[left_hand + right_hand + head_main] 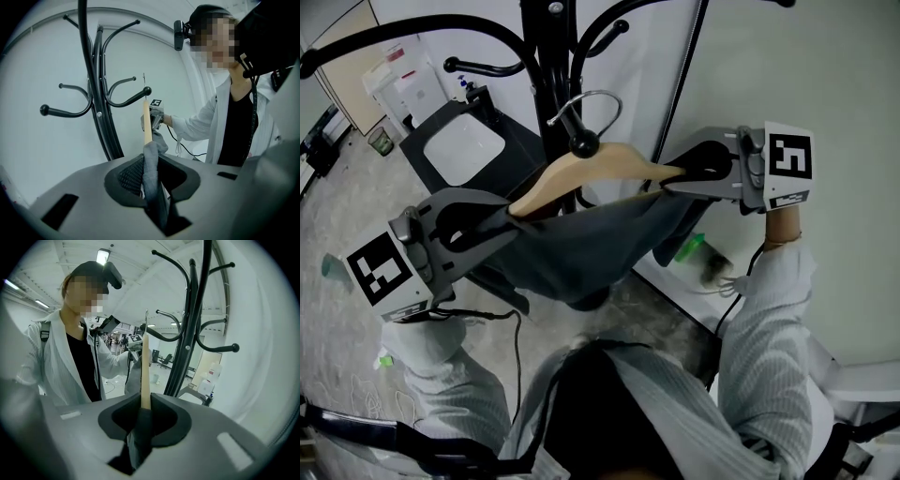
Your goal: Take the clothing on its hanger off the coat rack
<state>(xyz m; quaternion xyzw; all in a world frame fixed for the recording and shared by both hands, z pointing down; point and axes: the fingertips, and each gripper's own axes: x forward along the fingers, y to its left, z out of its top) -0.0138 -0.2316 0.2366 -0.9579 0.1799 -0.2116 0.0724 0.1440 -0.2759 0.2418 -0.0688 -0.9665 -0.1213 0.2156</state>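
Observation:
In the head view a wooden hanger [581, 173] carries a dark grey garment [591, 246] that sags between its two ends. The hanger's metal hook [602, 101] curves over a black coat rack [546, 66] arm, close to the arm's knob [584, 145]. My left gripper [492, 225] is shut on the hanger's left end through the cloth. My right gripper [698, 173] is shut on the right end. In the left gripper view the grey cloth [152, 161] and the hanger [147, 123] run out from between the jaws of the gripper [151, 174]. The right gripper view shows the hanger [145, 366] clamped in its gripper [143, 420].
Other curved rack arms [483, 67] spread out above and to the left. A black stand with a white top [464, 145] sits behind the rack. A white wall [787, 66] is close on the right. Cables and a green object [689, 248] lie on the floor.

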